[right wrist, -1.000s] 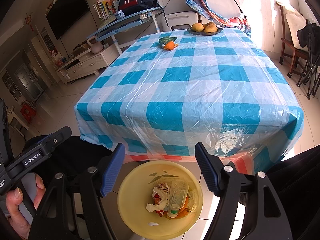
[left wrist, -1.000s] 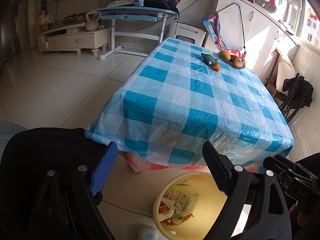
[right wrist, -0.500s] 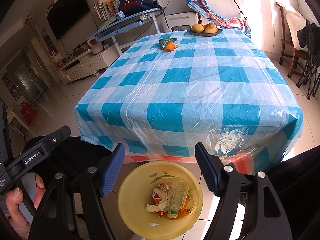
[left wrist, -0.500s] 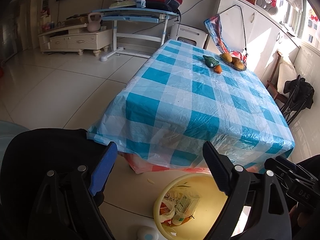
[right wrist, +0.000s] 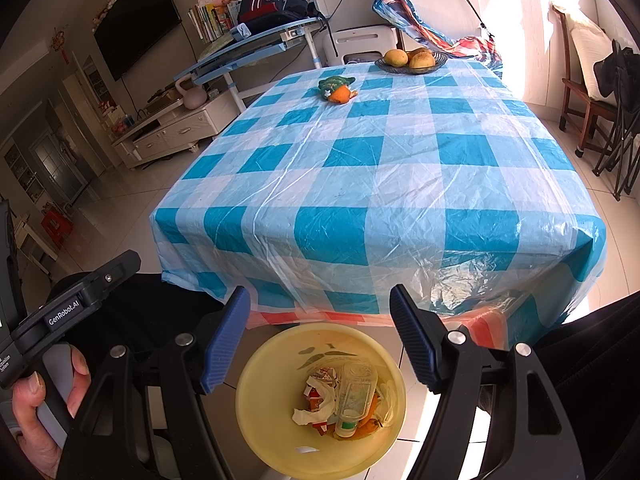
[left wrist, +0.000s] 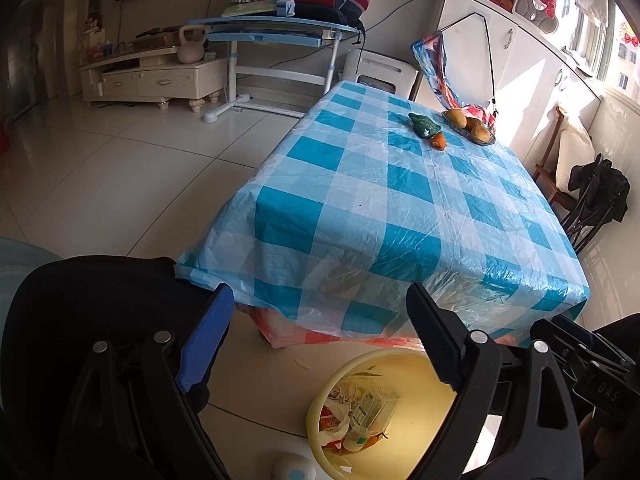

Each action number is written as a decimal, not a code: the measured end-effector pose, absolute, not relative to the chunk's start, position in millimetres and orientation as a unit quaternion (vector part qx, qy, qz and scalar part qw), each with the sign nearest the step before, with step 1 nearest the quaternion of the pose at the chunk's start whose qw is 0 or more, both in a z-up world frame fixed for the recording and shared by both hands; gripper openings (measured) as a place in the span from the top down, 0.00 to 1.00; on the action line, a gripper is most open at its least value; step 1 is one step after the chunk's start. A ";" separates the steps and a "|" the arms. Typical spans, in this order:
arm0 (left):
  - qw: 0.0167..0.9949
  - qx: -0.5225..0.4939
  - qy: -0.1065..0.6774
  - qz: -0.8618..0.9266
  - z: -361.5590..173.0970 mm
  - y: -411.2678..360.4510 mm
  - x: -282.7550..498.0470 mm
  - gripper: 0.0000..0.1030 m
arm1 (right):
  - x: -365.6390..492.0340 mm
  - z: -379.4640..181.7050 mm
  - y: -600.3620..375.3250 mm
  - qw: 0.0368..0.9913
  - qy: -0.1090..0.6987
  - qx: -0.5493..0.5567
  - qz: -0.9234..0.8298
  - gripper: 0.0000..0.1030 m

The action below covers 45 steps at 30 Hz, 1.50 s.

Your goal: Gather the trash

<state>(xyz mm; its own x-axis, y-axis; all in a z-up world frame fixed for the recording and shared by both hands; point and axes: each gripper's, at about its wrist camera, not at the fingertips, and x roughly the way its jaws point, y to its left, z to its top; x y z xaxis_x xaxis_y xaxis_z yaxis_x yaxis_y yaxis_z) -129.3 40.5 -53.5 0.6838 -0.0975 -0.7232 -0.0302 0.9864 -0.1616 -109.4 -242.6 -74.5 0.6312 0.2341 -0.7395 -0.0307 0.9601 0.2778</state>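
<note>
A yellow bin [right wrist: 276,436] stands on the floor in front of the table and holds trash [right wrist: 344,396]: crumpled wrappers, a clear plastic bottle and orange peel. My right gripper [right wrist: 320,304] hangs open above the bin, with nothing between its fingers. My left gripper [left wrist: 318,300] is also open and empty, to the left of the same bin [left wrist: 420,412]. The right gripper's body shows at the right edge of the left wrist view, and a hand holds the left gripper's handle [right wrist: 76,300] at the left of the right wrist view.
A table under a blue-and-white checked cloth [right wrist: 380,168] fills the middle. At its far end sit a green and orange toy [right wrist: 337,89] and a dish of fruit [right wrist: 412,60]. A black chair back [left wrist: 88,304] is at lower left. Chairs [right wrist: 592,92] stand on the right.
</note>
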 end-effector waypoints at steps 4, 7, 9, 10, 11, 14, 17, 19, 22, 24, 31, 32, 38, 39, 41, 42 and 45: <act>0.914 -0.081 0.397 -0.018 -53.6 41.0 -129.1 0.17 | -109.4 -74.4 -242.7 0.895 0.423 0.120 0.074 0.32; 0.914 -0.081 0.397 -0.018 -53.5 41.3 -129.1 0.17 | -109.5 -74.4 -242.6 0.895 0.423 0.120 0.074 0.32; 0.914 -0.081 0.397 -0.018 -53.7 41.3 -129.2 0.17 | -109.7 -74.3 -242.8 0.896 0.422 0.120 0.074 0.31; 0.914 -0.081 0.397 -0.018 -53.6 41.1 -129.3 0.17 | -109.4 -73.8 -243.1 0.896 0.422 0.120 0.074 0.30; 0.914 -0.081 0.397 -0.018 -53.6 41.2 -129.3 0.17 | -109.5 -73.7 -243.4 0.896 0.421 0.119 0.074 0.30; 0.914 -0.081 0.397 -0.019 -53.6 41.4 -129.4 0.17 | -109.3 -73.6 -243.6 0.896 0.421 0.119 0.075 0.30; 0.914 -0.081 0.397 -0.019 -53.7 41.6 -129.2 0.17 | -109.6 -73.4 -243.4 0.897 0.420 0.119 0.075 0.30; 0.914 -0.081 0.397 -0.019 -53.6 41.5 -129.4 0.17 | -109.5 -73.6 -243.4 0.896 0.420 0.119 0.075 0.30; 0.914 -0.081 0.397 -0.019 -53.6 41.8 -129.3 0.17 | -109.5 -73.5 -243.3 0.896 0.420 0.118 0.075 0.30; 0.914 -0.081 0.397 -0.018 -53.7 41.6 -129.5 0.17 | -109.5 -73.6 -243.2 0.896 0.421 0.118 0.075 0.30; 0.914 -0.081 0.397 -0.019 -53.7 41.6 -129.5 0.16 | -109.3 -73.3 -242.9 0.897 0.420 0.118 0.074 0.30; 0.914 -0.081 0.397 -0.019 -53.7 41.8 -129.4 0.16 | -109.9 -73.7 -242.5 0.897 0.420 0.118 0.074 0.30; 0.914 -0.082 0.397 -0.018 -53.8 41.8 -129.4 0.16 | -110.0 -73.9 -242.2 0.897 0.420 0.118 0.074 0.30; 0.914 -0.082 0.397 -0.018 -53.8 41.6 -129.5 0.16 | -109.5 -73.5 -242.5 0.897 0.420 0.117 0.074 0.30; 0.914 -0.082 0.397 -0.018 -53.7 41.9 -129.4 0.16 | -109.6 -73.6 -241.8 0.897 0.420 0.116 0.075 0.30; 0.914 -0.082 0.397 -0.019 -53.8 41.7 -129.5 0.16 | -109.0 -73.0 -241.4 0.897 0.420 0.115 0.075 0.30; 0.914 -0.082 0.397 -0.019 -53.8 41.7 -129.5 0.16 | -108.4 -71.7 -240.7 0.898 0.419 0.112 0.077 0.30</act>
<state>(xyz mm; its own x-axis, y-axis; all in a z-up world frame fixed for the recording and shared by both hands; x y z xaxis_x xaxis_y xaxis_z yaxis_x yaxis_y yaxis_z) -129.5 41.7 -53.8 0.6842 -0.0986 -0.7226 -0.0309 0.9860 -0.1639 -108.4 -240.7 -71.7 0.6372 0.2313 -0.7351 -0.0437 0.9632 0.2652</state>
